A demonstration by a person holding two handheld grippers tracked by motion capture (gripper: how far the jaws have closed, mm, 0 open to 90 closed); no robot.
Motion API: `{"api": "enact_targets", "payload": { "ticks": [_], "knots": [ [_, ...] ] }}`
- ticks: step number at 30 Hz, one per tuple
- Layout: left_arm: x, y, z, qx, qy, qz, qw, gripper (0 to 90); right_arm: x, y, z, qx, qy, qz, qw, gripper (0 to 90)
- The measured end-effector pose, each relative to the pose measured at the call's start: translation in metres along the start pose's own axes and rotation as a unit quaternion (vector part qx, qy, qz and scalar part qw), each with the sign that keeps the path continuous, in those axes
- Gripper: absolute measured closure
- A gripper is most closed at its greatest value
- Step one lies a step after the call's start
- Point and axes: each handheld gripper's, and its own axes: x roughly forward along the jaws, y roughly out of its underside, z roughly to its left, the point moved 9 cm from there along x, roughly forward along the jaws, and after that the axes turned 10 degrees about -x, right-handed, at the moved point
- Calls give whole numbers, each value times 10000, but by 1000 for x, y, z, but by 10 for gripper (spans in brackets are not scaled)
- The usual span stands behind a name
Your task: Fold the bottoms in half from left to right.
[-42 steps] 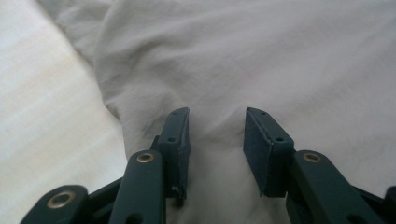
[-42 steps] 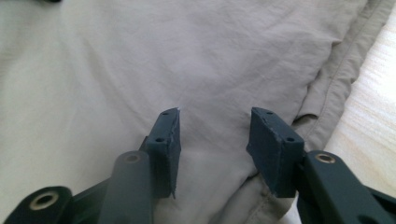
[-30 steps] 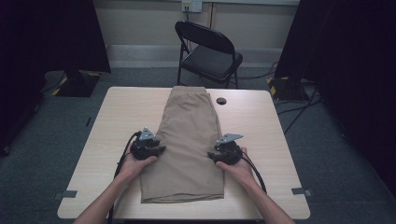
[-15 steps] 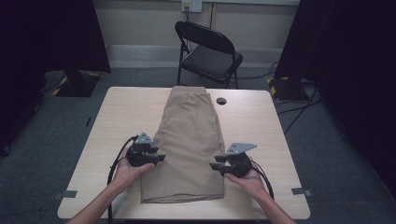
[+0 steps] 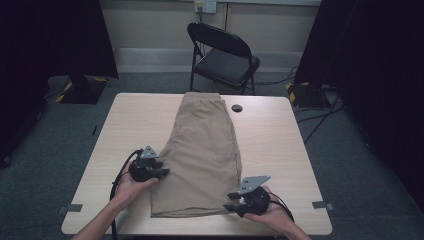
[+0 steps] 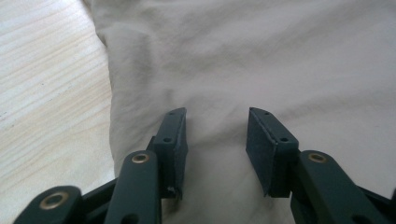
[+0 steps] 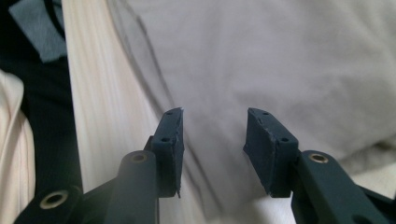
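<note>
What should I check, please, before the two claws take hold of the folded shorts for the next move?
1. Left claw jaws apart, nothing pinched: ok.
2. Right claw jaws apart, nothing pinched: ok.
3. Left claw over the left edge of the shorts: ok.
4. Right claw at the near right corner of the shorts: ok.
5. Shorts lie flat on the table: ok.
6. Pads touching the cloth: cannot tell.
</note>
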Motion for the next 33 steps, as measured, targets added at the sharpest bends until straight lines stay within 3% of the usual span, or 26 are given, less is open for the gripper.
{"api": "enact_targets", "payload": {
  "ticks": [4,11,16,17,21,26,29,33],
  "knots": [
    [6,0,-2,161,-66,83,9998,602,3,8,3,-110,-58,152,9998,532],
    [8,-4,7,93,-26,-113,9999,604,3,10,8,-139,-207,129,9996,516],
    [8,-4,7,23,99,-122,9999,588,8,12,11,-460,-60,122,9989,507],
    [8,-4,6,17,110,-115,9999,575,9,12,11,-628,47,111,9980,522],
    [9,-4,6,-11,168,-132,9998,544,8,12,5,-580,144,78,9982,684],
    [9,-5,6,-25,198,-120,9997,539,8,10,4,-557,201,183,9981,799],
    [9,-5,6,-23,204,-120,9997,538,8,6,3,-360,95,191,9991,861],
    [9,-4,6,8,213,-117,9997,535,4,0,-5,-24,-17,-55,10000,883]
  ]
}}
